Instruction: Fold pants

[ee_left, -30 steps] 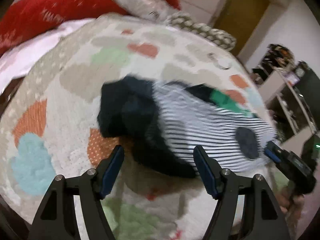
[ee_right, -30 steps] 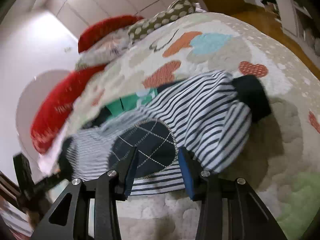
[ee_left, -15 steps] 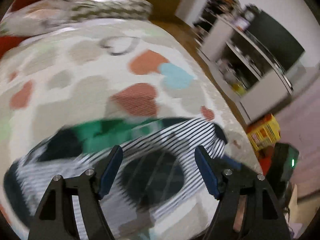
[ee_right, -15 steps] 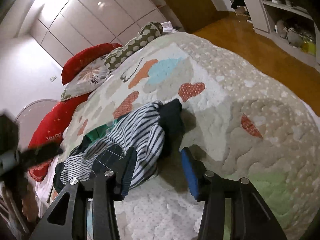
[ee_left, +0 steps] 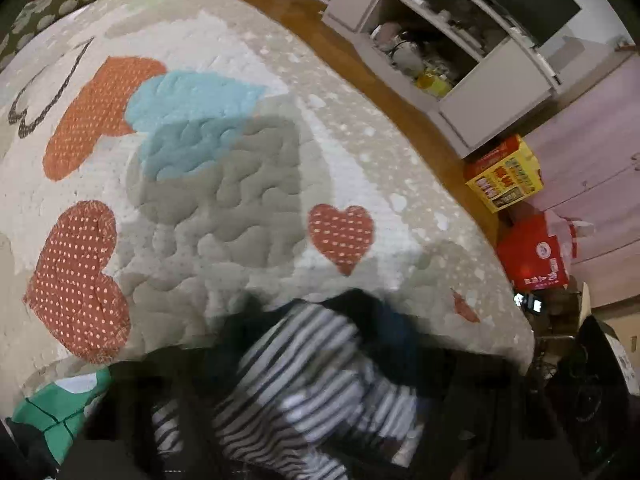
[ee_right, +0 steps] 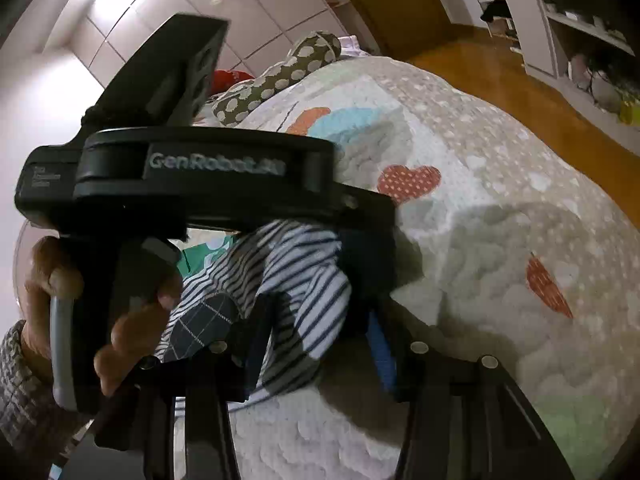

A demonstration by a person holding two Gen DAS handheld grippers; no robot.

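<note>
Quilted bed (ee_left: 248,184); striped pants (ee_right: 304,280) between open right tongs (ee_right: 316,344)

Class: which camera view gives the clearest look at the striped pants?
The right wrist view: the pants are fairly sharp, with stripes and a dark patch visible on the quilt. The left wrist view shows them blurred and shadowed at the frame's bottom.

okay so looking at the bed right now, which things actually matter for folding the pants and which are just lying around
For the job:
- striped pants
- right tongs, open around the fabric
- left tongs, seen from the right camera at the pants
- heart quilt, the folding surface

Lying about:
- spotted pillow
- yellow box
- red box
- shelf unit
</note>
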